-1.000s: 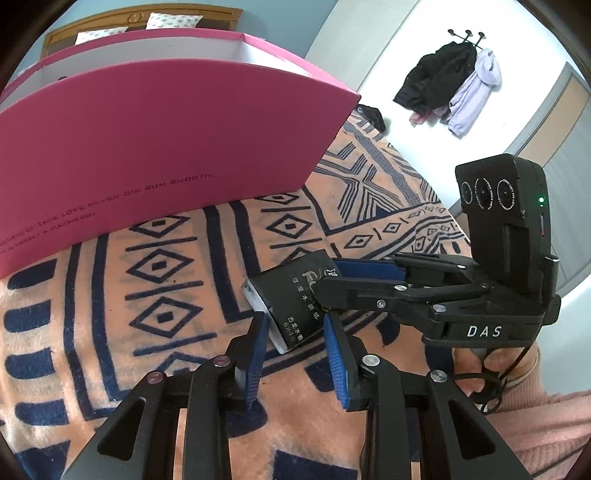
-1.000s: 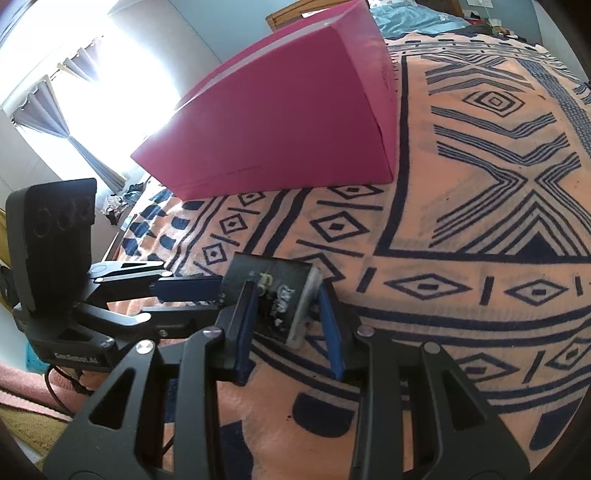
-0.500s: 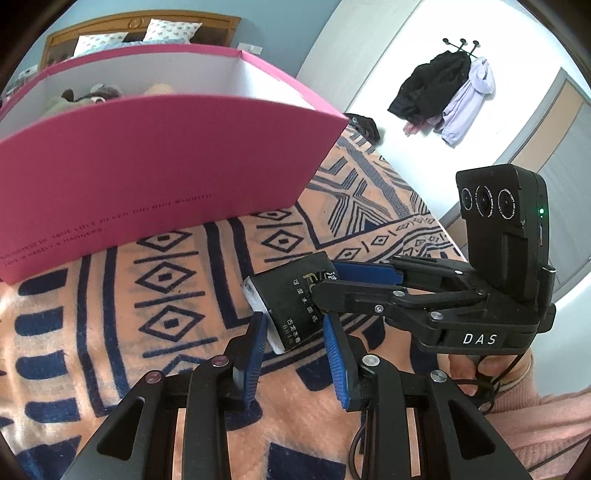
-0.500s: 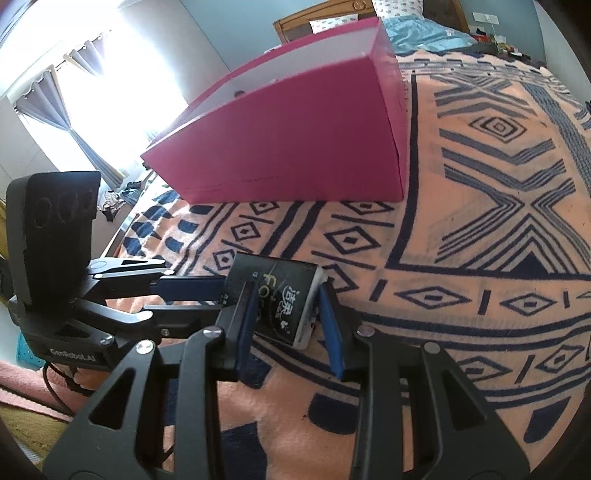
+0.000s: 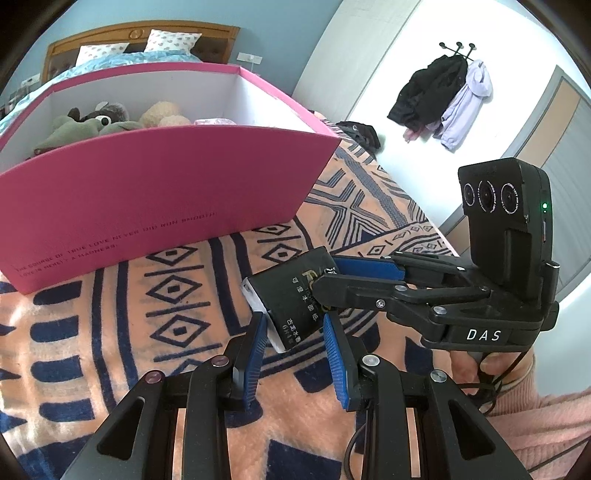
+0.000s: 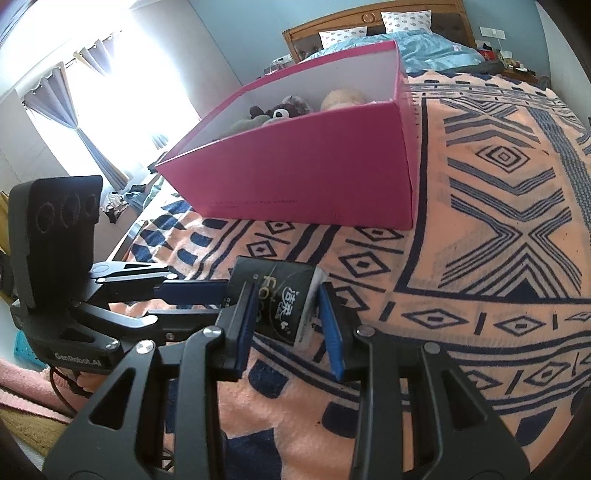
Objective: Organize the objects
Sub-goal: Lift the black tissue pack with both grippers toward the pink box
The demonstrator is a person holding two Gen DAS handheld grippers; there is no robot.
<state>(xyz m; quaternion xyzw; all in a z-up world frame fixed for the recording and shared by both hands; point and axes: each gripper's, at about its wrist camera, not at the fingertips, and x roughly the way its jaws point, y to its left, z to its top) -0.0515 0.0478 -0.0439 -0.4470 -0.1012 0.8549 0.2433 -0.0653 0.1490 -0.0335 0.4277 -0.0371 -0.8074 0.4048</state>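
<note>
A black tissue pack (image 5: 291, 291) with white ends hangs just above the patterned blanket, gripped from two sides. My left gripper (image 5: 293, 319) is shut on its near corner, blue pads against both faces. My right gripper (image 5: 327, 275) reaches in from the right and clamps the pack's far end. In the right wrist view the tissue pack (image 6: 284, 306) sits between the pads of my right gripper (image 6: 287, 291), while my left gripper (image 6: 225, 299) holds its left end. Behind it stands an open pink box (image 5: 147, 192) (image 6: 314, 177).
Plush toys (image 5: 96, 122) (image 6: 280, 109) lie inside the pink box. The orange and navy blanket (image 6: 498, 229) covers the bed all around. Pillows and a wooden headboard (image 5: 140, 33) are at the back. Coats (image 5: 443, 92) hang on the white wall. A pink sleeve (image 5: 546, 435) is at lower right.
Both grippers have risen a little with the tissue pack held between them. The inside of the pink box and its plush toys have come into view.
</note>
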